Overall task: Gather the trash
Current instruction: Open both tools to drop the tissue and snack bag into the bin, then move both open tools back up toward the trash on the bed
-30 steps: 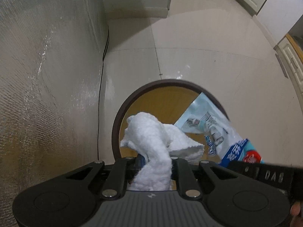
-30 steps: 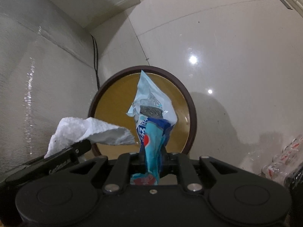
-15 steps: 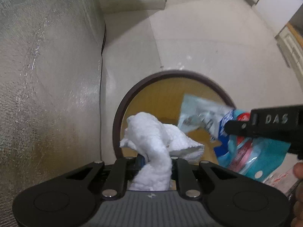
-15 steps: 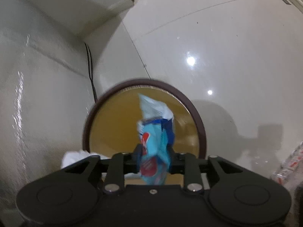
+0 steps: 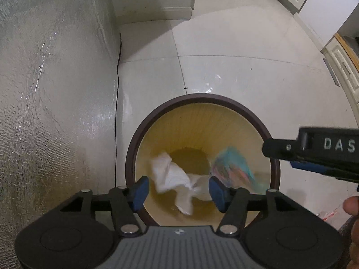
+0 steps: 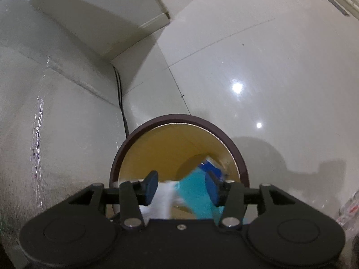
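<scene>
A round bin (image 5: pixel 132 157) with a dark brown rim and yellow inside stands on the pale floor, right below both grippers. A crumpled white tissue (image 5: pixel 172 179) is dropping loose inside it, under my left gripper (image 5: pixel 178 192), whose jaws are opening with nothing pressed between the blue pads. A blurred blue and red wrapper (image 5: pixel 233 170) falls beside the tissue. In the right wrist view my right gripper (image 6: pixel 182 188) is also opening over the bin (image 6: pixel 179 118), with the wrapper (image 6: pixel 197 192) and tissue (image 6: pixel 163 197) loose beneath its pads. One of its fingers (image 5: pixel 314 148) reaches in from the right.
A silvery textured panel (image 5: pixel 44 112) stands close on the left, with a black cable (image 5: pixel 116 89) running down beside it. A white cabinet base (image 5: pixel 157 0) lies beyond. Clear packs (image 6: pixel 350 204) lie at the right edge. A person's fingertip (image 5: pixel 351 205) shows there.
Both grippers have opened. The left one let go of the white tissue and the right one let go of the blue wrapper, and both pieces have dropped into the bin.
</scene>
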Motion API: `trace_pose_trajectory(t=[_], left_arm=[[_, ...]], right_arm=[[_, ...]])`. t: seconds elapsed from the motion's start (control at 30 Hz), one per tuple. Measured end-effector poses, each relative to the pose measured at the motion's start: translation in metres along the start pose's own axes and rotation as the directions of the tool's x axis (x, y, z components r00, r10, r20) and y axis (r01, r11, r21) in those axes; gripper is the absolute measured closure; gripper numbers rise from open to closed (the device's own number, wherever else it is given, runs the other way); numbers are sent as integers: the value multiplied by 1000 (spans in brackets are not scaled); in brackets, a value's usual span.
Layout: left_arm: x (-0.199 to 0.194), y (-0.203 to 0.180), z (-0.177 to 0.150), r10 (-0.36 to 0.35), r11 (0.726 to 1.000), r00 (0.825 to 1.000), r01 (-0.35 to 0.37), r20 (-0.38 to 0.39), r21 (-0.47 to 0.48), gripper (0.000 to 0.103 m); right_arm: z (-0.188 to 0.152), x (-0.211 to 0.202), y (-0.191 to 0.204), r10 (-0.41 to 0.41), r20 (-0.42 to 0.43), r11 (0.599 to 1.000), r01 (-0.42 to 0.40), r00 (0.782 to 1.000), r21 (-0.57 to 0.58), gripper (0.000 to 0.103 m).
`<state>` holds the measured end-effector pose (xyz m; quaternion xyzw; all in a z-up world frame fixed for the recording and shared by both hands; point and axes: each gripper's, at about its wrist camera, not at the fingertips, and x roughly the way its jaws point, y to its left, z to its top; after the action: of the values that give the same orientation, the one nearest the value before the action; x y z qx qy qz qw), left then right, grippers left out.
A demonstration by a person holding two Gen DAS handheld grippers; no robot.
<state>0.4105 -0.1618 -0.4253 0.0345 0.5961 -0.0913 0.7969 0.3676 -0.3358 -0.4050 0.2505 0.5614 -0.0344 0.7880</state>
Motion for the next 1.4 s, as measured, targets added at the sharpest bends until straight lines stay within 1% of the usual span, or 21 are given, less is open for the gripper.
trace_pose_trajectory(t=[0.07,0.17,0.23,0.3,0.37,0.5,0.6,0.67,0.73,0.83,0.93,1.1,1.27,1.4], left_arm=[[0,0,-1,4,1000,1000,-4,-5,6,35],[-2,1,-1,5,1000,1000,-5,-6,8,24],[3,1,2,3,1000,1000,-3,-12,12,12],[5,2,3,3,1000,1000,-2,-19,16,6],[7,3,2,6,1000,1000,-5,-26,17,6],[6,4,0,20,999,999,-19,-36,28,6],[3,3,1,25,999,999,-24,-28,34,6],[-2,4,0,30,999,999,-30,-23,24,5],[-6,6,-2,37,999,999,-37,-22,7,5],[-15,9,-6,44,999,999,-45,-18,-21,5],[-25,16,-11,52,997,999,-53,-18,-59,4],[-42,25,-19,71,992,997,-71,-9,-108,0],[-65,30,-28,99,989,995,-98,4,-115,0],[-87,33,-40,109,986,994,-106,16,-132,0]], right_arm=[[-1,0,1,-25,-19,999,25,999,-29,51],[-1,5,0,-56,-44,998,54,997,-44,51],[-1,8,-1,-65,-60,997,62,996,-50,51],[-1,11,0,-73,-67,996,69,995,-65,51],[-2,11,1,-81,-60,994,76,995,-80,49],[-4,11,0,-91,-42,991,86,995,-104,42],[-7,7,-3,-114,-35,987,110,993,-117,26],[-9,3,-7,-137,-29,984,133,990,-123,11],[-12,-2,-9,-159,-21,979,155,987,-133,3],[-15,-8,-15,-191,-12,970,187,982,-153,0],[-19,-15,-19,-219,0,962,216,976,-167,0],[-26,-32,-19,-212,17,957,211,977,-198,0],[-36,-56,-12,-193,49,958,199,980,-205,0],[-47,-78,-10,-178,80,958,191,981,-215,0]])
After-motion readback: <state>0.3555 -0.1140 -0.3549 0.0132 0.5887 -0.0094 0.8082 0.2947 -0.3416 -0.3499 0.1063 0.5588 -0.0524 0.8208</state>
